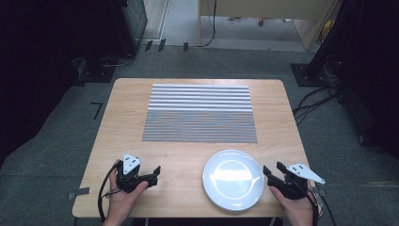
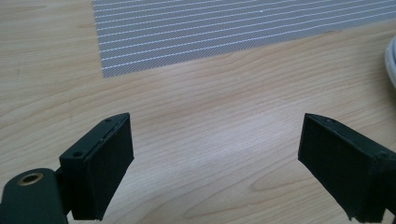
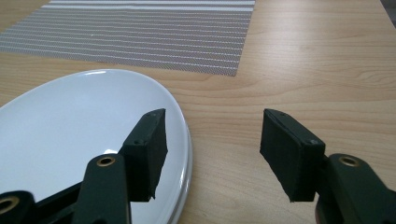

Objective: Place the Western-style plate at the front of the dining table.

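A white round plate [image 1: 233, 179] lies on the wooden table [image 1: 123, 117] near its front edge, right of centre. My right gripper [image 1: 274, 168] sits just right of the plate, open. In the right gripper view its jaws [image 3: 215, 114] stand apart with nothing pressed between them; one jaw hovers over the plate [image 3: 70, 126] by its rim, the other over bare wood. My left gripper [image 1: 155, 174] is at the front left, pointing toward the plate, and is open. Between its fingertips [image 2: 215, 119] there is only bare table, and the plate's edge [image 2: 391, 60] peeks in at the right.
A grey striped placemat [image 1: 200, 113] covers the middle and far part of the table; it also lies ahead in the left gripper view [image 2: 224, 28] and the right gripper view [image 3: 140, 37]. Dark equipment and cables stand on the floor around the table.
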`<state>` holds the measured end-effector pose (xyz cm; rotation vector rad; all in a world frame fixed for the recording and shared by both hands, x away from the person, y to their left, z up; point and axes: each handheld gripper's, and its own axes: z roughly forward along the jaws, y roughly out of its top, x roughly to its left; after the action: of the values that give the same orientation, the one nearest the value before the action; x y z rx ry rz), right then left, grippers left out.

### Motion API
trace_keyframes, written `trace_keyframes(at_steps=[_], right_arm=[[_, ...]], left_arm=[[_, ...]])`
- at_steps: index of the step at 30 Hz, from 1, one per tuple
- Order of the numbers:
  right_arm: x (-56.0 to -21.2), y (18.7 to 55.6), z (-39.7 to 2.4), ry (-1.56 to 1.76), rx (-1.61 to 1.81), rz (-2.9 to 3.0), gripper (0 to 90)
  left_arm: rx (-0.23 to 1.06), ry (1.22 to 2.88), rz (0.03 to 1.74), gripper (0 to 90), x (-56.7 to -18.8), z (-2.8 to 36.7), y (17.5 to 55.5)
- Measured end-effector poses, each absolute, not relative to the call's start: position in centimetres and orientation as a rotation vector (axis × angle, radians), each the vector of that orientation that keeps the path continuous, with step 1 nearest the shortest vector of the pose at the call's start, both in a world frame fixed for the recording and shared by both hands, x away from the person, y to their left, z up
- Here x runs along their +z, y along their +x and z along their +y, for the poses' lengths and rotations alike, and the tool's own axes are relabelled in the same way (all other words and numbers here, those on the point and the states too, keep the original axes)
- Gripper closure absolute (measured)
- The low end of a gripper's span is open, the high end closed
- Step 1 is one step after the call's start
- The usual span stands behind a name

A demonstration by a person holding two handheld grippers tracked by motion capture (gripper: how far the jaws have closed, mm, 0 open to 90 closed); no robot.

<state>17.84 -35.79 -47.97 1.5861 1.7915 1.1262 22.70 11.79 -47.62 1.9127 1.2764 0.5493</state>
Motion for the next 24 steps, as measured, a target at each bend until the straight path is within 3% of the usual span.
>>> trace_keyframes(at_steps=[24], right_arm=[[-48.4, 17.8, -35.5, 1.570, 1.197, 1.836, 57.2]], left_arm=[[0.464, 1.931, 1.177, 11.2, -47.1, 6.5, 22.9]])
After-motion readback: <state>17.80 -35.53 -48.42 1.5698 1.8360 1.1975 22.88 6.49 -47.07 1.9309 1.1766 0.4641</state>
